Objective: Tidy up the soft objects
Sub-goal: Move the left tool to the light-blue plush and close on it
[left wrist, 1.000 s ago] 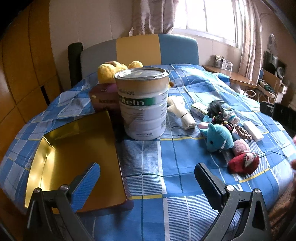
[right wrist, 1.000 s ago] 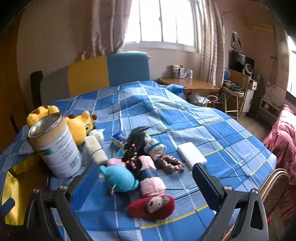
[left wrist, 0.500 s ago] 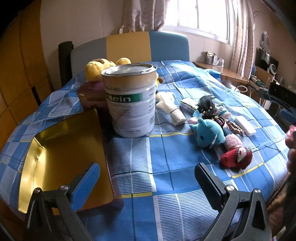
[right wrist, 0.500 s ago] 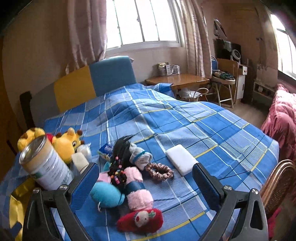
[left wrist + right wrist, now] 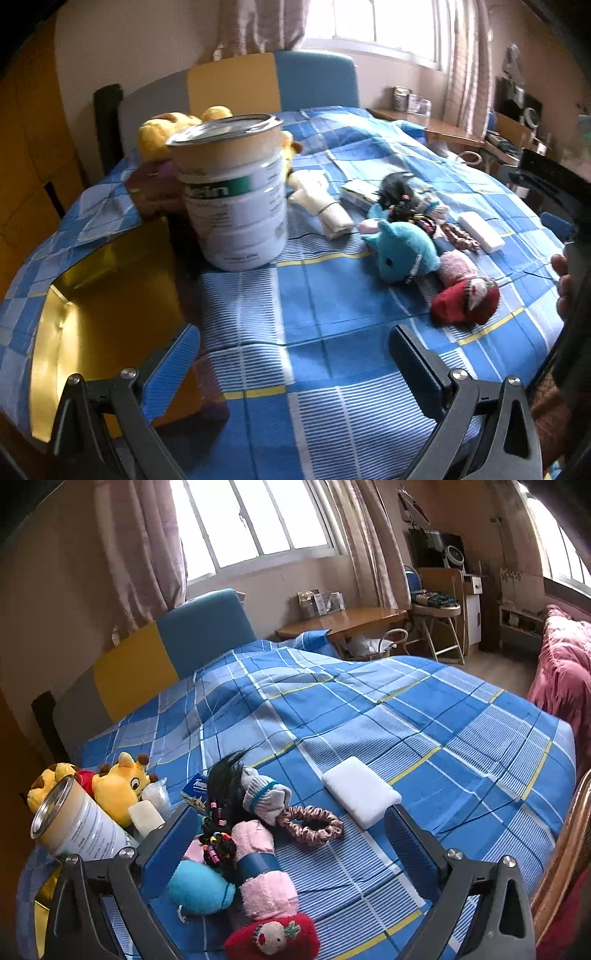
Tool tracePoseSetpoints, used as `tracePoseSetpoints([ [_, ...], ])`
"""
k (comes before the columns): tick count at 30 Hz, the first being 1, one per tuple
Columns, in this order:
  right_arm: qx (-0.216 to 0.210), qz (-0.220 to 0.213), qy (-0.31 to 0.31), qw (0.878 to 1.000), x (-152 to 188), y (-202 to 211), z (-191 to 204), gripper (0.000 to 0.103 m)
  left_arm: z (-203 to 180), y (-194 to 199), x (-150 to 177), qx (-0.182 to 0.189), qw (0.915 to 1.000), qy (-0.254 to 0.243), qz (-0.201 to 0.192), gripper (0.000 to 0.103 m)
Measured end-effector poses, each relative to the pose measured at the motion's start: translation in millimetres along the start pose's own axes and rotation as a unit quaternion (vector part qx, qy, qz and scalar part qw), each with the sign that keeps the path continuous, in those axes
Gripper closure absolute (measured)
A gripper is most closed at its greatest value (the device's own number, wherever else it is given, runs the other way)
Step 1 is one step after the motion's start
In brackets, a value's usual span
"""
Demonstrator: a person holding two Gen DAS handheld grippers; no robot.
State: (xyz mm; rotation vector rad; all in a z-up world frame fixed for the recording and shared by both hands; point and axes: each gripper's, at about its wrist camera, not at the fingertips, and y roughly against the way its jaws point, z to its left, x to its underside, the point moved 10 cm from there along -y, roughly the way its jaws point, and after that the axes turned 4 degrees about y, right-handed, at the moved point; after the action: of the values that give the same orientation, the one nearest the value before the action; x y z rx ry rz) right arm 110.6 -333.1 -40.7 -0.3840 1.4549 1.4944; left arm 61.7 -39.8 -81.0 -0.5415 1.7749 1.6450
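Note:
Soft toys lie in a cluster on the blue checked bedspread [image 5: 332, 314]: a teal plush [image 5: 404, 254] [image 5: 199, 888], a pink and red doll [image 5: 463, 295] [image 5: 271, 938], a black-haired doll with beads [image 5: 221, 812], a brown scrunchie [image 5: 312, 825], a white sponge [image 5: 360, 794] and yellow plush animals [image 5: 118, 784] behind the tin. My left gripper [image 5: 293, 363] hangs open above bare bedspread, in front of the tin. My right gripper [image 5: 288, 845] is open just above the pink doll and scrunchie, holding nothing.
A large white tin [image 5: 232, 192] stands upright beside an open gold-lined box [image 5: 107, 314] at the left. A rolled white cloth [image 5: 328, 210] and a tissue pack [image 5: 194, 794] lie near the toys. A wicker chair edge [image 5: 565, 853], desk and pink bedding are on the right.
My right gripper has moved forward and lower over the toy cluster. The left gripper has shifted a little closer to the tin and toys. Both stay open.

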Motion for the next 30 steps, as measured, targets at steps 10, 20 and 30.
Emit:
tracePoseSetpoints([
  [10, -0.02, 0.015, -0.035, 0.999, 3.7, -4.6, -6.6, 0.001, -55.4, -48.6, -11.4, 0.096, 0.9919, -0.043, 0.071, 0.009],
  [20, -0.044, 0.028, -0.048, 0.998, 7.3, -9.5, -3.8, 0.001, -95.7, -86.3, -45.3, 0.15, 0.9837, -0.005, 0.098, 0.023],
  [30, -0.052, 0.045, -0.056, 0.996, 12.7, -15.7, -3.3, 0.001, -124.4, -146.0, -43.6, 0.131, 0.9794, -0.018, 0.153, 0.038],
])
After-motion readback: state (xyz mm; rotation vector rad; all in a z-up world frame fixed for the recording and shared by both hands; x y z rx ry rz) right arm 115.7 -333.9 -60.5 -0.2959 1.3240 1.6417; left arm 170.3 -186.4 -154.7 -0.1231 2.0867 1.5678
